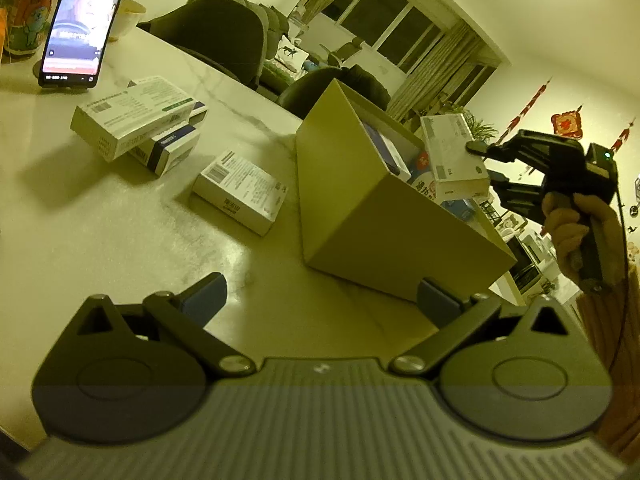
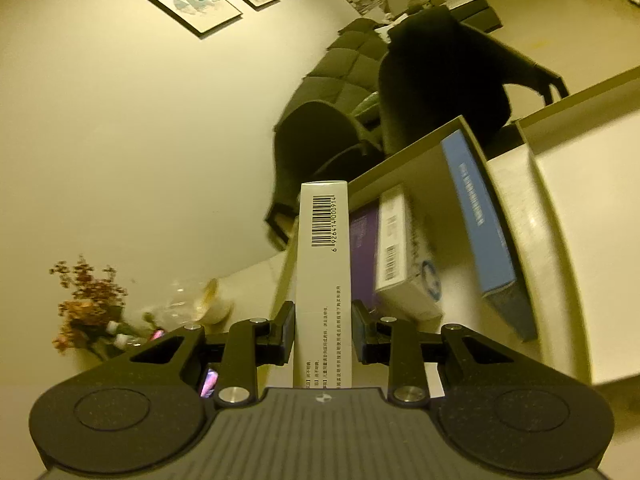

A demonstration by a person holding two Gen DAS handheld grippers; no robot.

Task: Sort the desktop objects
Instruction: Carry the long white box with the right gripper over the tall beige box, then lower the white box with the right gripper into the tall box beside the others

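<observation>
- I am working in a dim, yellow-lit living room, over a pale marble-patterned bench [image 1: 120, 240] with dark chairs behind it.
- An open, tan cardboard storage box [image 1: 360, 216] is standing on the bench, already holding a blue carton [image 2: 480, 220] and a white one on edge.
- My right tool [image 2: 323, 330] is gripping a long white medicine carton with a barcode [image 2: 324, 248], pads pressing on its two broad faces, and carrying it above the storage box's open top.
- The carton's long axis is running straight out along the fingers, barcoded end pointing away and slightly down.
- I judge the step in hand to be dropping it in; next I need to line it up beside the stored cartons and loosen the grip.
- My left tool [image 1: 320, 300] is hanging open and empty over the bench, near three more white cartons [image 1: 240, 192].
</observation>
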